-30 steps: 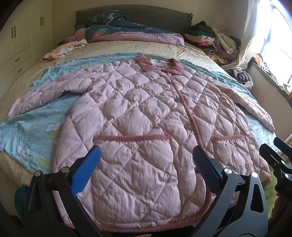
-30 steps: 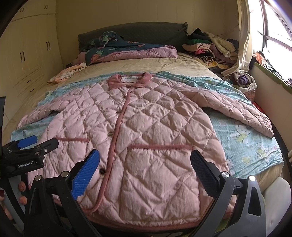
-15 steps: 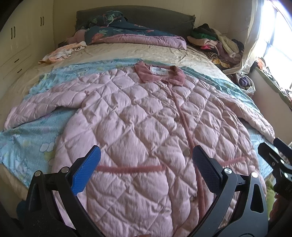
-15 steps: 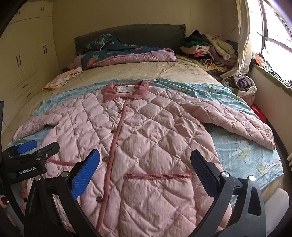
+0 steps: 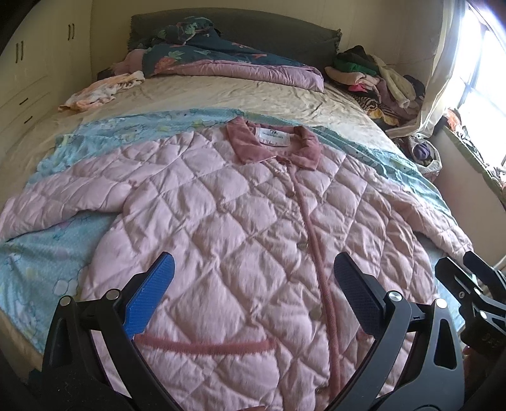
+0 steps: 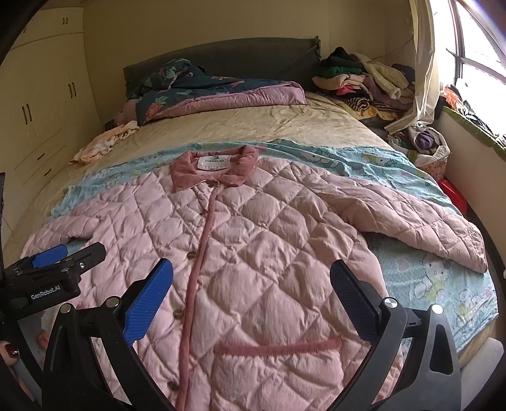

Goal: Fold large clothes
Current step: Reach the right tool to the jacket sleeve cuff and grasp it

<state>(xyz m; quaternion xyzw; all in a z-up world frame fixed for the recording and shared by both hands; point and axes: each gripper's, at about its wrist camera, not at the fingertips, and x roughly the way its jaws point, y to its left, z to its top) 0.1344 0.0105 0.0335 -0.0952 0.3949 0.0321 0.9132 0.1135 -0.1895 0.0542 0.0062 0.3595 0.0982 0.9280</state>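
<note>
A pink quilted jacket point(image 5: 227, 221) point(image 6: 272, 240) lies spread flat, front up and buttoned, on a light blue cartoon sheet point(image 5: 38, 272) point(image 6: 442, 278) across the bed. Its dark pink collar point(image 5: 275, 142) point(image 6: 215, 167) points to the headboard, and both sleeves stretch out to the sides. My left gripper point(image 5: 253, 287) hovers open over the jacket's lower left half, above a pocket trim point(image 5: 205, 346). My right gripper point(image 6: 253, 284) is open over the lower right half, above the other pocket trim point(image 6: 278, 346). Neither holds any cloth. Each gripper shows at the edge of the other's view.
A folded floral and purple quilt point(image 6: 221, 91) lies by the dark headboard point(image 5: 240, 28). A pile of clothes point(image 6: 363, 79) sits at the bed's far right, a small pale garment point(image 5: 101, 91) at the far left. Cupboards point(image 6: 41, 104) line the left wall. A window point(image 6: 474, 47) is on the right.
Both grippers have moved forward up the jacket, away from its hem. The hem has dropped out of view and the collar looks closer. Both jaws stayed open.
</note>
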